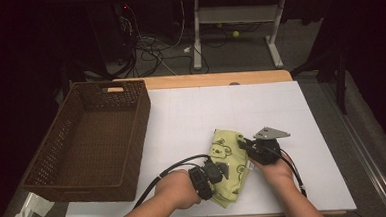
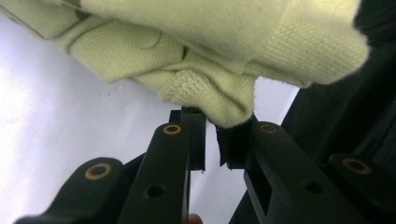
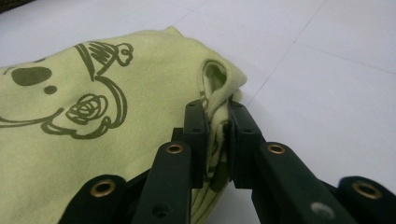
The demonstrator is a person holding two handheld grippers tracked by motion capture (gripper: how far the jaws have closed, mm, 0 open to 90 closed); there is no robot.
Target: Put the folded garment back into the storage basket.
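Down near the front edge of the worktop (image 1: 281,114) lies a pale yellow-green cloth (image 1: 230,166), folded into a rough oblong, and it sits right between the two grippers. The left gripper (image 1: 219,171) meets it at its near left side; the right gripper (image 1: 244,145) meets it at its far right edge.

Seen from the left gripper view, the cloth (image 2: 210,51) hangs bunched just above the jaw tips, and a small fold of it drops down into the narrow gap between them. The left gripper (image 2: 217,123) has its jaws drawn close together, pinching that fold. From the right gripper view, the right gripper (image 3: 217,109) is likewise nearly closed, with a doubled edge of the cloth (image 3: 93,154) clamped between the pads, the layers showing as a looped hem just beyond the tips.

The cloth is a soft knit with a fine ribbed weave, printed in dark olive line work: a cartoon face with a little hat and a flower. Both grippers are black, with brass-ringed holes along their jaws; the right one carries a grey three-cornered plate on top. The worktop is covered by a smooth white sheet with faint grid lines. A dark brown woven basket (image 1: 132,136), rectangular, stands well to the left of the cloth.
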